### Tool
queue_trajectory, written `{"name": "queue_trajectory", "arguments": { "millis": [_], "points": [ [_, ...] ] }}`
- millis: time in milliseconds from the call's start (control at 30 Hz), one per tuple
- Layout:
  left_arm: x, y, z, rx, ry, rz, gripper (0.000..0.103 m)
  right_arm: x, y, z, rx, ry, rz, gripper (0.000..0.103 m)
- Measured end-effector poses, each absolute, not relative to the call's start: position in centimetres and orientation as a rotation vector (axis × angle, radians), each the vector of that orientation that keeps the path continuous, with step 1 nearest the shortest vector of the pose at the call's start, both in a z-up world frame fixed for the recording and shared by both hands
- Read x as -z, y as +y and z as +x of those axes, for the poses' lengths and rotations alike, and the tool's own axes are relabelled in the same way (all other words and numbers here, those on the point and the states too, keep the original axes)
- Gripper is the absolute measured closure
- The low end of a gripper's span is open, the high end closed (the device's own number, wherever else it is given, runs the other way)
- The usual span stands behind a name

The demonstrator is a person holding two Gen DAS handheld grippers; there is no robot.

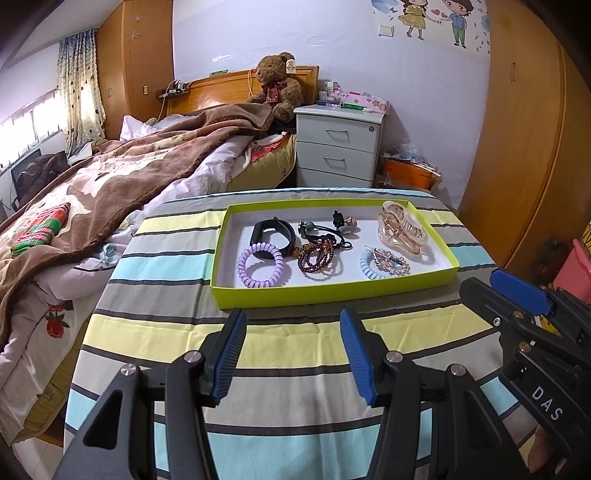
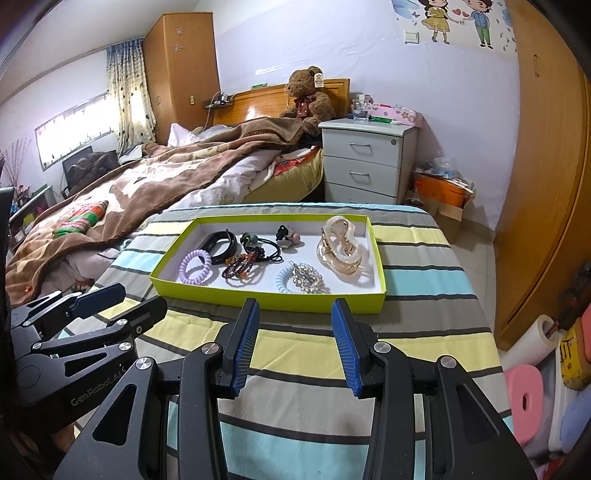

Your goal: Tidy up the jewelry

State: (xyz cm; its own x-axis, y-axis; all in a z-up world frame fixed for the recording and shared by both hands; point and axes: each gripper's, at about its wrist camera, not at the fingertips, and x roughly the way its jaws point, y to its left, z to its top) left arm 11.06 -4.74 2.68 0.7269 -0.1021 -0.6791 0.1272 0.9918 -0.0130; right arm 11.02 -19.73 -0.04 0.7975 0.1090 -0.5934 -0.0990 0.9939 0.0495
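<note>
Altogether two coil hair ties (image 1: 260, 265), one tray (image 1: 334, 293).

This is a bedroom in a home — an unmade bed (image 1: 122, 177) with a brown blanket (image 2: 155, 184) and a teddy bear (image 1: 275, 85) against the wooden headboard (image 2: 258, 99). A white bedside drawer unit (image 1: 338, 144) stands just beside it, tall wooden wardrobes (image 2: 177, 70) line the walls, and patterned curtains (image 1: 79, 81) hang at the window — a cartoon couple sticker (image 2: 458, 22) decorates the wall.

1 tray (image 1: 325, 295); 2 coil hair ties (image 1: 260, 266); 1 claw clip (image 1: 400, 230); 1 wristband (image 1: 273, 236); 1 bead bracelet (image 1: 317, 256).
</note>
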Motion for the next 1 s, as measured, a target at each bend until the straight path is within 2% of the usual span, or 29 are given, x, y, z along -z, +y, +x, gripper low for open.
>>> {"name": "queue_trajectory", "arguments": {
  "millis": [1000],
  "points": [
    [-2.83, -4.22, 10.86, 0.126, 0.747, 0.023, 0.048, -0.16, -19.51, 10.9, -0.108, 0.639, 0.011, 0.061]
  ]
}}
